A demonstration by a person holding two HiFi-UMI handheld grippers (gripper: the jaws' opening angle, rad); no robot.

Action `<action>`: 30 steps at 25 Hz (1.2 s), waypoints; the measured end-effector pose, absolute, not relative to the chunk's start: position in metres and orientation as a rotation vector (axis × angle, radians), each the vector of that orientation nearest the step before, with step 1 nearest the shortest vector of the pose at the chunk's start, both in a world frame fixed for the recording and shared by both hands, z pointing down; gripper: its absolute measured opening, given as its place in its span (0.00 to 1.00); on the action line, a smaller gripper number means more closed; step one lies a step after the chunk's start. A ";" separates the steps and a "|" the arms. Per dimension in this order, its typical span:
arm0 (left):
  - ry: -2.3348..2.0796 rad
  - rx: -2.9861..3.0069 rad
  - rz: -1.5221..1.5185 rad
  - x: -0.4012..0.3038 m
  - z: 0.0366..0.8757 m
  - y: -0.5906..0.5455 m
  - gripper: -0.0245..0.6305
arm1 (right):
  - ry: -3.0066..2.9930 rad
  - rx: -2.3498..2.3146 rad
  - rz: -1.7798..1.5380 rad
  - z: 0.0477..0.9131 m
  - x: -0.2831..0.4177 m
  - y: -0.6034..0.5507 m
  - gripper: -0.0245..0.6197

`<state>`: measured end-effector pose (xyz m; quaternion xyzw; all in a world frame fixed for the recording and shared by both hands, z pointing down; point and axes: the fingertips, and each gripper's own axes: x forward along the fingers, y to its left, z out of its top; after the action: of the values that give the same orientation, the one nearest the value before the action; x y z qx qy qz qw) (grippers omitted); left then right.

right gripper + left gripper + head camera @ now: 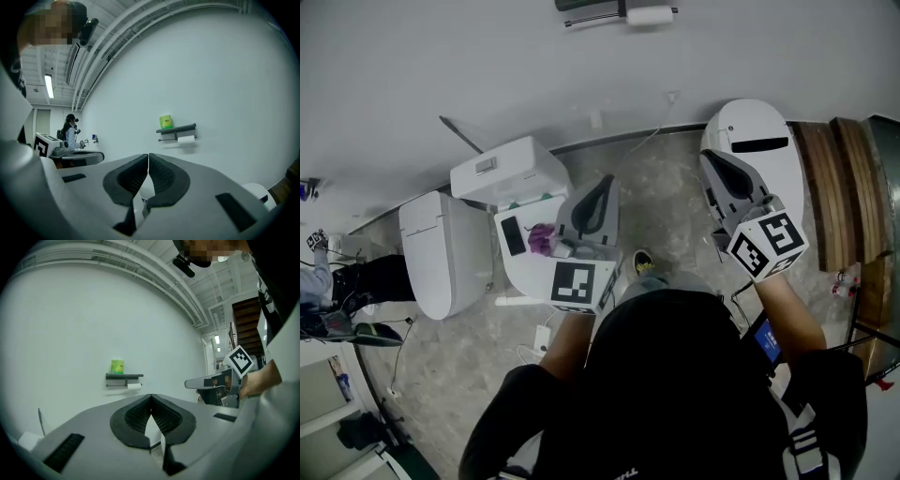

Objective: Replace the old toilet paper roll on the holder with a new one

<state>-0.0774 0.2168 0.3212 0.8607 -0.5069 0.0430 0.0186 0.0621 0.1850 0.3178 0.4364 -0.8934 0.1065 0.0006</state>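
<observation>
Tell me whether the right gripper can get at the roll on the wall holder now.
Probably not yet. The right gripper faces the roll with nothing in between, but the wall is far off and its jaws are shut.

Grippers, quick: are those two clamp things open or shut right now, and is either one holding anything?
Left gripper: closed, fingers meeting at the tips, holding nothing.
Right gripper: closed, holding nothing.
</observation>
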 end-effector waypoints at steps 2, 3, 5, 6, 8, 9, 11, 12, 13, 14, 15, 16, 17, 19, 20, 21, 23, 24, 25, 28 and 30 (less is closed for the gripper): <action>-1.564 2.676 0.129 -0.080 0.320 0.211 0.07 | -2.800 1.375 0.330 0.316 0.059 0.180 0.07; -1.562 2.675 0.126 -0.082 0.320 0.208 0.07 | -2.799 1.376 0.328 0.315 0.056 0.177 0.07; -1.559 2.668 0.124 -0.085 0.320 0.203 0.07 | -2.798 1.378 0.323 0.314 0.053 0.172 0.07; -1.556 2.668 0.124 -0.086 0.321 0.201 0.07 | -2.798 1.380 0.320 0.313 0.052 0.170 0.07; -1.550 2.673 0.124 -0.086 0.321 0.198 0.07 | -2.799 1.391 0.313 0.312 0.053 0.167 0.07; -1.547 2.675 0.124 -0.085 0.321 0.196 0.07 | -2.798 1.398 0.311 0.311 0.054 0.165 0.07; -1.540 2.679 0.128 -0.083 0.321 0.193 0.07 | -2.796 1.408 0.309 0.311 0.057 0.162 0.07; -1.537 2.683 0.131 -0.082 0.321 0.191 0.07 | -2.794 1.410 0.310 0.311 0.058 0.160 0.07; -1.533 2.687 0.133 -0.080 0.321 0.189 0.07 | -2.793 1.410 0.310 0.312 0.058 0.158 0.07; -1.530 2.691 0.133 -0.079 0.320 0.187 0.07 | -2.793 1.408 0.310 0.311 0.058 0.156 0.07; -1.527 2.692 0.131 -0.078 0.319 0.184 0.07 | -2.795 1.406 0.308 0.311 0.059 0.153 0.07; -1.526 2.689 0.129 -0.076 0.318 0.181 0.07 | -2.798 1.404 0.303 0.310 0.059 0.150 0.07; -1.528 2.683 0.127 -0.075 0.317 0.178 0.07 | -2.799 1.400 0.294 0.310 0.059 0.147 0.07; -1.532 2.680 0.124 -0.072 0.317 0.171 0.07 | -2.799 1.387 0.264 0.310 0.060 0.142 0.07; -1.531 2.686 0.127 -0.070 0.317 0.167 0.07 | -2.801 1.380 0.249 0.311 0.061 0.139 0.07; -1.526 2.693 0.135 -0.068 0.318 0.163 0.07 | -2.806 1.374 0.242 0.311 0.061 0.135 0.07; -1.520 2.698 0.152 -0.064 0.320 0.154 0.07 | -2.813 1.366 0.245 0.314 0.064 0.126 0.07; -1.522 2.694 0.158 -0.062 0.321 0.149 0.07 | -2.814 1.363 0.251 0.315 0.066 0.121 0.07; -1.526 2.687 0.165 -0.060 0.322 0.145 0.07 | -2.814 1.360 0.257 0.317 0.069 0.115 0.07; -1.538 2.644 0.201 -0.050 0.327 0.128 0.07 | -2.823 1.343 0.271 0.322 0.082 0.097 0.07; -1.547 2.636 0.212 -0.041 0.329 0.112 0.07 | -2.827 1.327 0.281 0.327 0.090 0.082 0.07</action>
<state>-0.0413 0.1120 0.3294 0.8597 -0.5045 0.0693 0.0392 0.0896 0.0820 0.3273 0.4231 -0.9016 0.0897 0.0032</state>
